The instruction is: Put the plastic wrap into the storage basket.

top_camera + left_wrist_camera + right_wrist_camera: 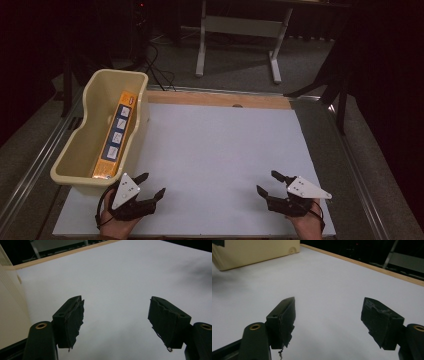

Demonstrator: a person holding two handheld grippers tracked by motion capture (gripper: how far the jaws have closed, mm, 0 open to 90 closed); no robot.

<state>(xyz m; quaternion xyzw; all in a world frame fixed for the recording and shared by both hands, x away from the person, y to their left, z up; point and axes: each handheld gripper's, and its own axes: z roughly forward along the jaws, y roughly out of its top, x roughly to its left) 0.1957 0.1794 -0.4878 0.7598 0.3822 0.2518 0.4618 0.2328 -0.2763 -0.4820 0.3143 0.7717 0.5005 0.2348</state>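
Resting low over the near edge of the white table [220, 150], both grippers sit w/ jaws spread wide and nothing between them. The left gripper [150, 186] is held in the person's left hand [116, 224], grey plate on top, jaws pointing fwd and a bit inward. Just ahead of it and to its left is a cream plastic bin [85, 120], its near wall close to the gripper's outer jaw but not touching as far as I can tell. Inside the bin lies a long orange and blue box [116, 135], running lengthwise along the bin's right side, leaning against that wall.

In the left gripper view the gripper [116, 315] is released, bare white table betw. the pads, the bin wall [10, 310] close on the left.

The right gripper [266, 183] is held in the right hand [309, 225], well apart from the left one, jaws pointing fwd and inward toward the table's middle. In the right gripper view it [328, 315] is also released, empty table betw. the pads; the bin [257, 251] shows far ahead at upper left, and a wooden strip [362, 263] marks the table's far edge.

Beyond the table, a white-legged stand [240, 30] sits on the dark floor.
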